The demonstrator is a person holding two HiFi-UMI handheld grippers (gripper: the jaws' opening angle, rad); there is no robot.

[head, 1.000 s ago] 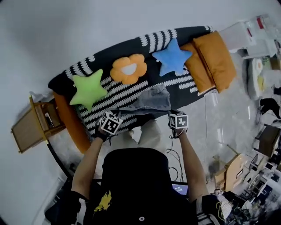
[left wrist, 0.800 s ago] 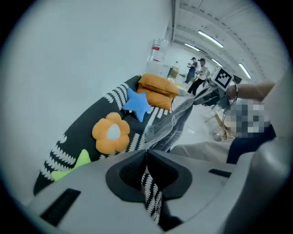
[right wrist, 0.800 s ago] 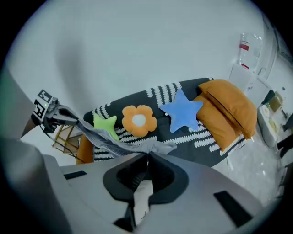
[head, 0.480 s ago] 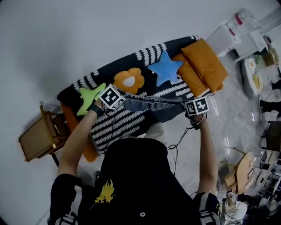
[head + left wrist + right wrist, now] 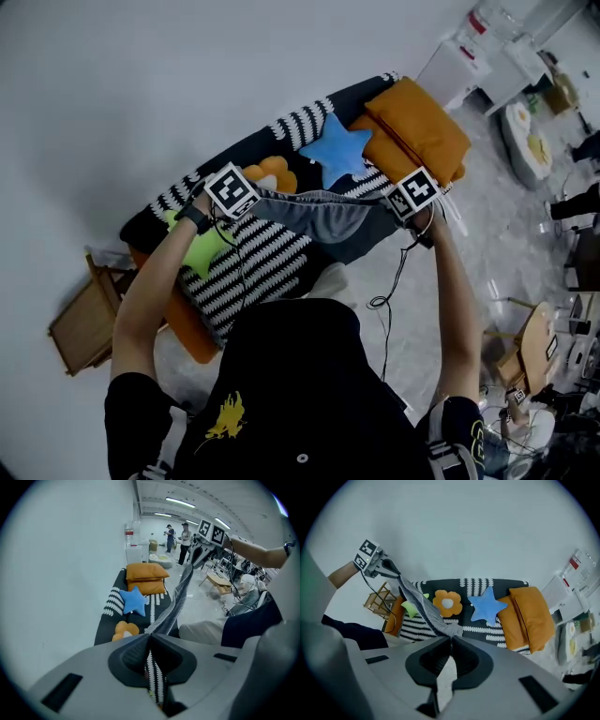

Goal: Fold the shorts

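Even, diffuse indoor light; ceiling strip lights [image 5: 180,502] show in the left gripper view. Shadows soft, no glare noted. Strong fisheye bending, dark corners in every view. Nearest foreground slightly soft.

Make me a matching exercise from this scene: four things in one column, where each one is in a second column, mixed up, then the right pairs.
Things
1. gray shorts
2. blue star cushion
3. green star cushion
4. orange pillows

Places
A. stacked at the right end of the sofa in the head view
B. stretched in the air, pinched by the left claw and right claw
C. right beside the orange stack
D. partly behind the left forearm

Pairs: 1-B, 2-C, 3-D, 4-A
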